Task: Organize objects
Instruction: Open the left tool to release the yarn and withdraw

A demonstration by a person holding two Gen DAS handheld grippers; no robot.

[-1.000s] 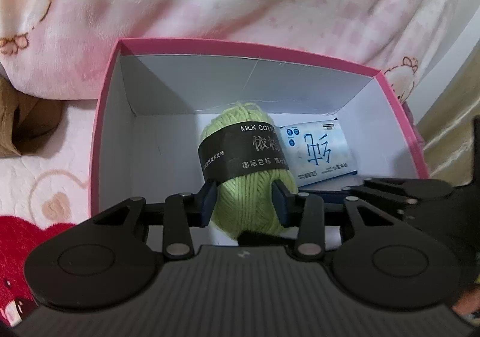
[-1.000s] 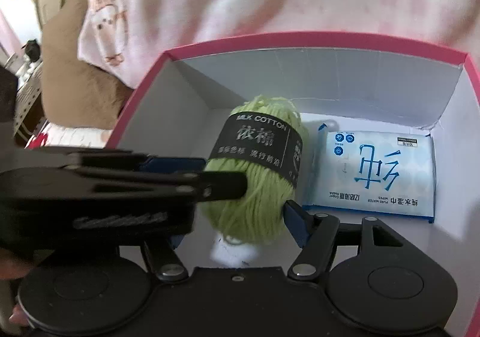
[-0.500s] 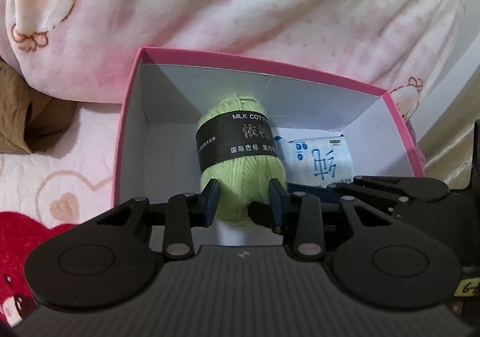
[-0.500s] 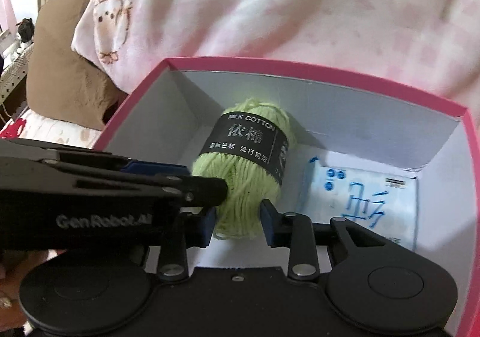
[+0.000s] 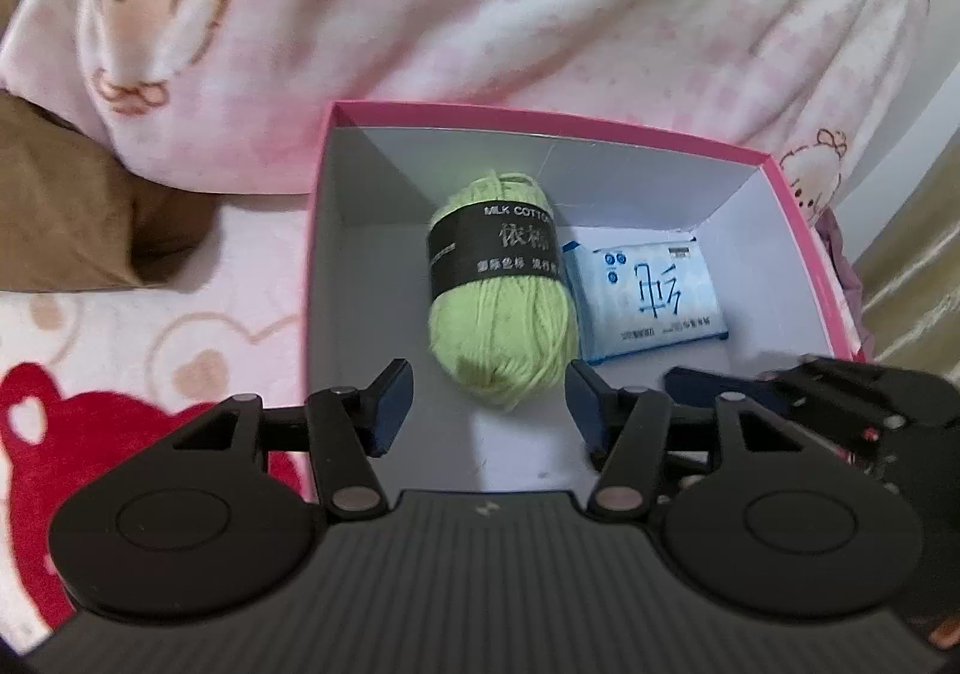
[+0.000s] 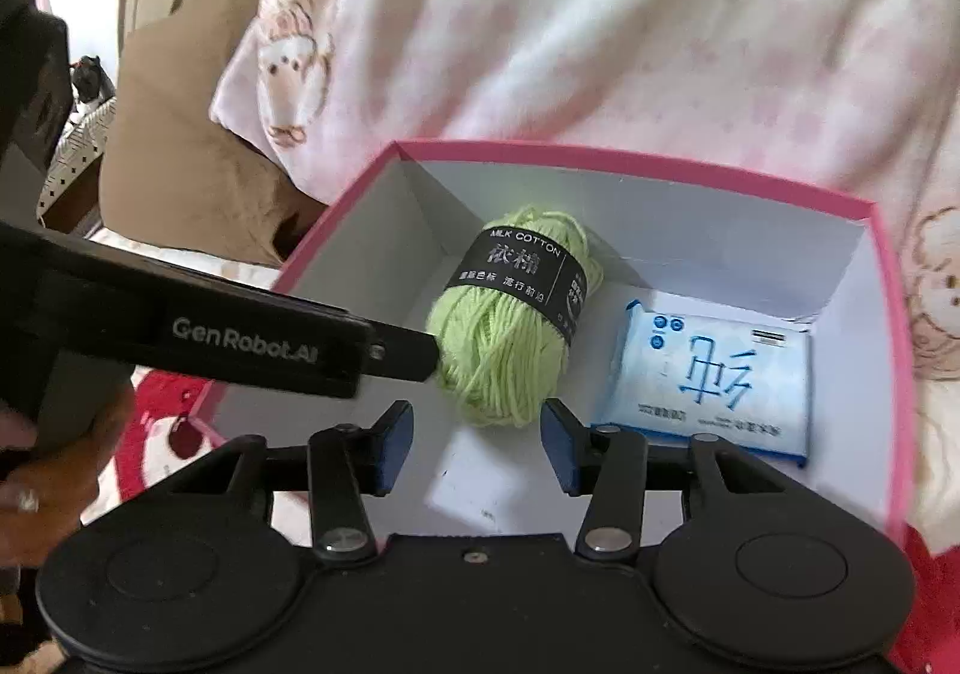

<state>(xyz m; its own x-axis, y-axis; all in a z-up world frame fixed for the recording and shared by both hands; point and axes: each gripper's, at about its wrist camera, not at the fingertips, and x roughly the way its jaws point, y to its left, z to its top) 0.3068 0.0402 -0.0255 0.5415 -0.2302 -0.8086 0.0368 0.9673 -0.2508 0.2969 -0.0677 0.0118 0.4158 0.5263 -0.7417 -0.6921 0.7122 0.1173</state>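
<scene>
A ball of light-green yarn (image 5: 498,314) with a black label lies in a pink box (image 5: 540,113) with white inner walls. To its right, flat on the box floor, is a blue pack of wipes (image 5: 648,296). My left gripper (image 5: 489,407) hovers over the box's near end, its jaws opening, pads clear of the yarn. The right gripper (image 6: 477,437) is beside it, jaws also opening, with nothing between them. In the right wrist view the yarn (image 6: 510,350) and wipes (image 6: 708,374) lie beyond its tips, and the left gripper's fingers (image 6: 270,344) reach in from the left.
A pink blanket (image 5: 540,2) with cartoon prints is piled behind the box. A brown cushion (image 5: 72,218) lies at the left. The box sits on a pink sheet with a red bear print (image 5: 72,404). A person's hand (image 6: 24,500) holds the left gripper.
Both grippers have drawn back and upward from the box. The left jaws, which hugged the yarn's near end, have widened and let it go. The right jaws narrowed, then widened again.
</scene>
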